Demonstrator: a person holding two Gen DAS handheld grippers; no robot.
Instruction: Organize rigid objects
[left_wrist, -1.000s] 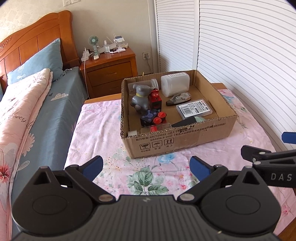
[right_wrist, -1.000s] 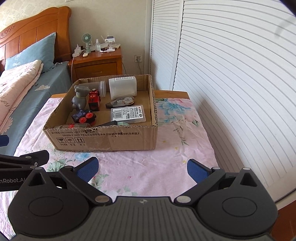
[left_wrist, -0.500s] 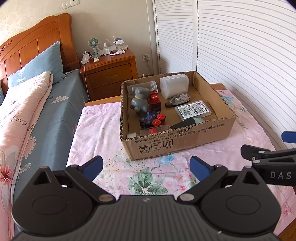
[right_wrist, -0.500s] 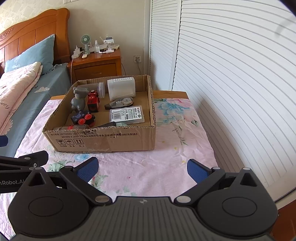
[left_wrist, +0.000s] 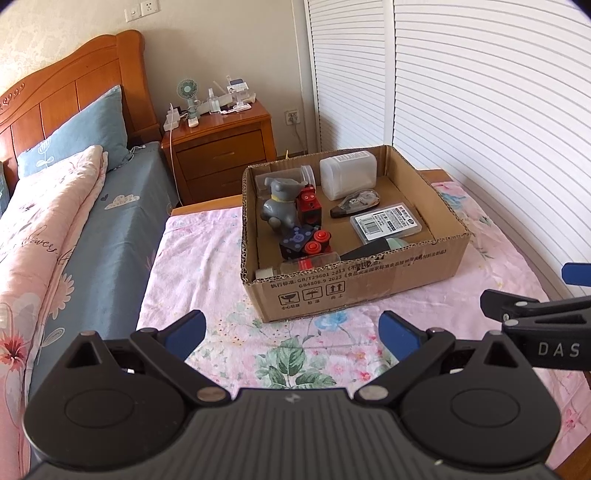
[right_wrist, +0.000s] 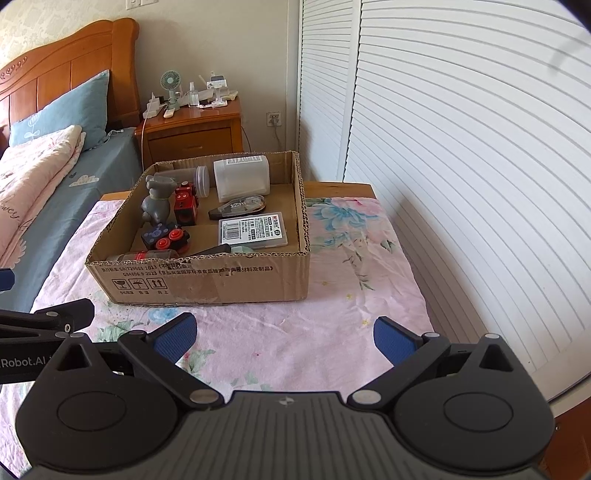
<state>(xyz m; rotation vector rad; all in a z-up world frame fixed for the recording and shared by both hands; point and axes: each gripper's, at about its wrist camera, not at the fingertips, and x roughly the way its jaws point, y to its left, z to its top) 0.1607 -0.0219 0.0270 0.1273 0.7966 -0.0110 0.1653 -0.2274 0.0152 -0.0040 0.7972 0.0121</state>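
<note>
Seemingly at rest, the left tool (left_wrist: 291, 330) hangs above the pink floral cloth (left_wrist: 207, 243) covering the bench, its blue-padded fingers (left_wrist: 184, 329) spread wide apart and empty. Ahead of it on the cloth sits the open brown cardboard box (left_wrist: 354, 284). Inside, a grey plastic dog figure (left_wrist: 280, 205) stands at the left rear, touching a red toy train engine (left_wrist: 309, 205). A dark blue toy car with red wheels (left_wrist: 306, 242) lies nearer the front wall, and a frosted white plastic container (left_wrist: 347, 175) lies at the back. A flat clear case with a barcode label (left_wrist: 386, 223) rests on the right of the box floor, just behind it a correction tape dispenser (left_wrist: 356, 201). Part of the right tool (left_wrist: 535, 314) shows at the right edge.

From the right wrist view, the right tool (right_wrist: 286, 338) is likewise opened wide over the cloth, gripping nothing, with the box (right_wrist: 207, 280) ahead and slightly left. A wooden nightstand (right_wrist: 192, 133) stands beyond, beside the bed with its blue pillow (right_wrist: 62, 109).
</note>
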